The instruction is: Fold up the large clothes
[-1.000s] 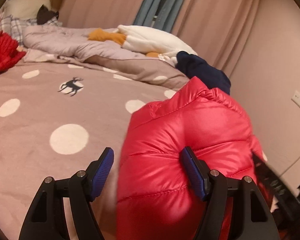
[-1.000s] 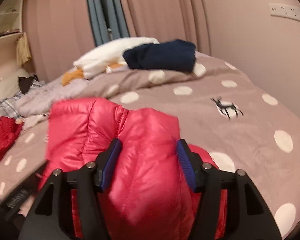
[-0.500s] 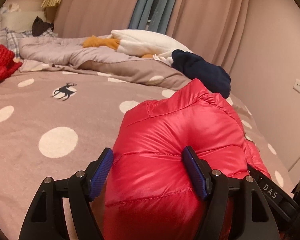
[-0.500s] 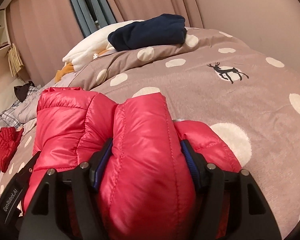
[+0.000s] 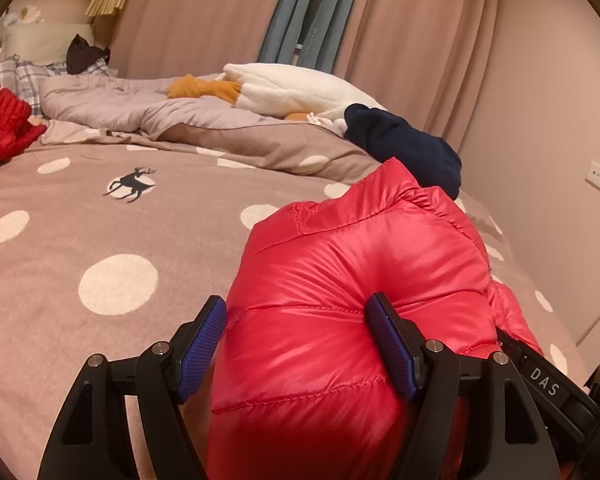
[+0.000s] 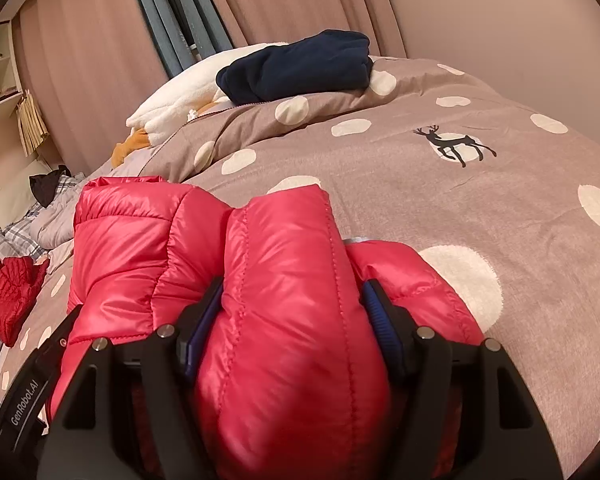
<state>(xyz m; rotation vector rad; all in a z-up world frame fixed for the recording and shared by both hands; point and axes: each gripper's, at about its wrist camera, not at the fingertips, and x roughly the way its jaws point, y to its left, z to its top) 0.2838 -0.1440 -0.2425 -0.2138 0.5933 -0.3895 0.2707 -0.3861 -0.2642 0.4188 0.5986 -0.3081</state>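
Observation:
A shiny red puffer jacket [image 5: 364, 264] lies bunched on the bed's dotted brown duvet [image 5: 100, 240]. My left gripper [image 5: 296, 344] has its jaws wide apart around a thick fold of the jacket, and both blue pads touch the fabric. In the right wrist view the same jacket [image 6: 148, 248] bulges between the fingers of my right gripper [image 6: 292, 320], whose jaws are also wide and pressed against a puffy fold. The two grippers sit side by side at the jacket's near edge.
A folded navy garment [image 6: 300, 64] rests on a white plush toy [image 5: 292, 88] at the far side. A rumpled lilac quilt [image 5: 112, 100], a red knit item [image 5: 0, 128] and pillows lie at the bed's head. Wall and curtains stand close behind.
Both grippers have lowered the jacket toward the duvet and moved forward. The jacket now fills more of each gripper's gap, and the jaw widths look unchanged.

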